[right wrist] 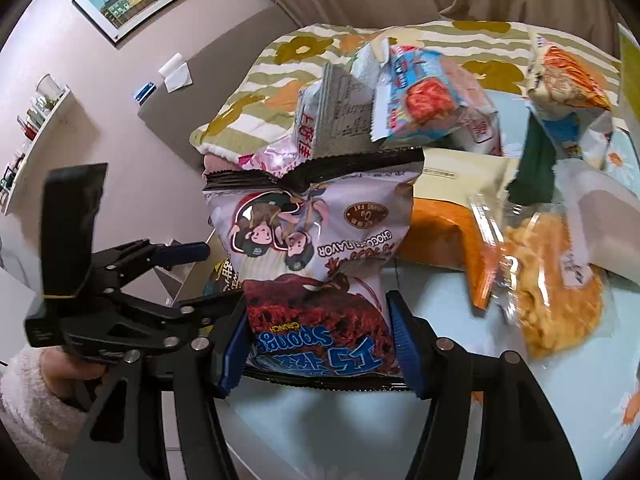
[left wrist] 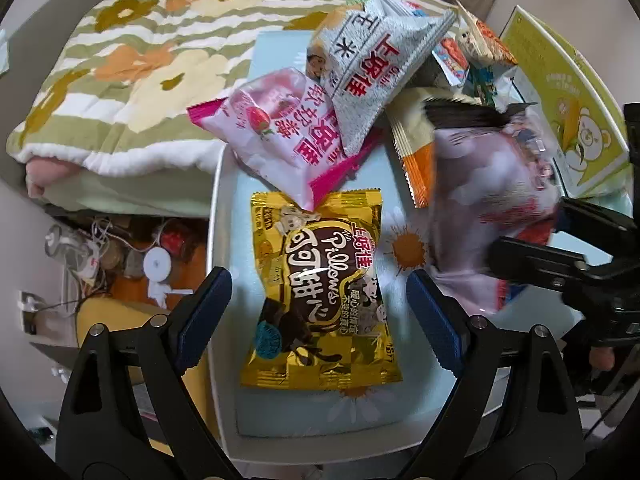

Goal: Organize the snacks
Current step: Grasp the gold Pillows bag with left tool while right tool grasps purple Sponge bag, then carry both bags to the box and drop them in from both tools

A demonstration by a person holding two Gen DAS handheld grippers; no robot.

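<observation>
My right gripper (right wrist: 318,344) is shut on a purple chocolate sponge-crunch bag (right wrist: 316,252) and holds it up above the table; the bag shows blurred at the right of the left wrist view (left wrist: 492,200). My left gripper (left wrist: 320,300) is open, its fingers on either side of a gold Pillows chocolate bag (left wrist: 316,292) that lies flat on the light blue flowered table (left wrist: 400,412). Beyond it lie a pink strawberry bag (left wrist: 280,132) and a grey corn snack bag (left wrist: 368,68). The left gripper also shows at the left of the right wrist view (right wrist: 192,272).
More snack packs are piled at the back: an orange pack (right wrist: 436,232), a clear bag of fried snacks (right wrist: 548,280), a blue pack (right wrist: 424,96). A flowered quilt (left wrist: 120,72) lies beyond the table's left edge. A green box (left wrist: 568,92) stands at the right.
</observation>
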